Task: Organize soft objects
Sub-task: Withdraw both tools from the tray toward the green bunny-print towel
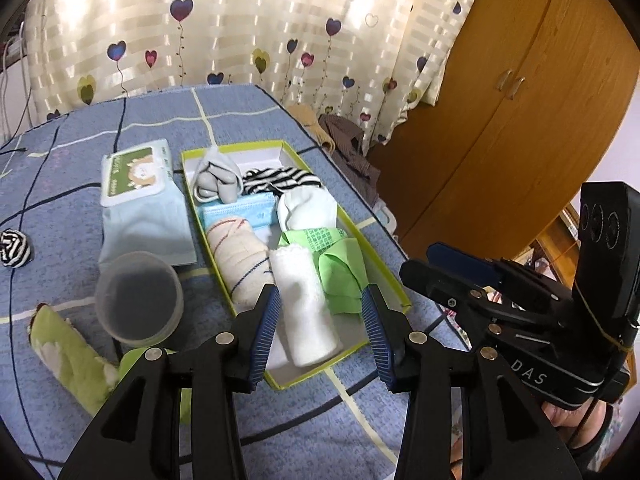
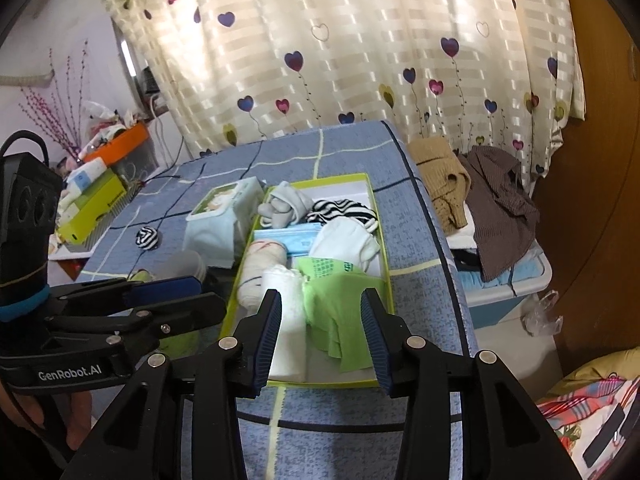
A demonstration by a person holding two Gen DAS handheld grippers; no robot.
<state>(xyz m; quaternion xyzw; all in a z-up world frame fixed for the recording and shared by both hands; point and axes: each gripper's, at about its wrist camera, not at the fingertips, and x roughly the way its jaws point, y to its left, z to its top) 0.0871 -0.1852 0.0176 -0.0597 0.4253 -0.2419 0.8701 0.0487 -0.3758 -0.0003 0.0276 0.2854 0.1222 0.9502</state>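
A shallow yellow-green box point(image 1: 192, 200) point(image 2: 382, 240) lies on the blue bed cover. It holds a white rolled towel point(image 1: 308, 312) point(image 2: 288, 312), a green cloth point(image 1: 340, 264) point(image 2: 340, 312), a beige striped sock roll point(image 1: 240, 252), a blue face mask point(image 1: 240, 210), white socks point(image 1: 306, 206), grey socks point(image 1: 218, 178) and a striped item point(image 1: 280, 178). My left gripper point(image 1: 320, 320) is open and empty above the box's near end. My right gripper point(image 2: 320, 324) is open and empty, also over the near end.
Left of the box lie a wet-wipes pack point(image 1: 136, 172), a light blue cloth point(image 1: 144, 228), a clear plastic cup point(image 1: 138, 296), a green plush item point(image 1: 76, 360) and a striped sock ball point(image 1: 14, 248). Clothes point(image 2: 480, 196) are piled right of the bed, near a wooden wardrobe point(image 1: 520, 120).
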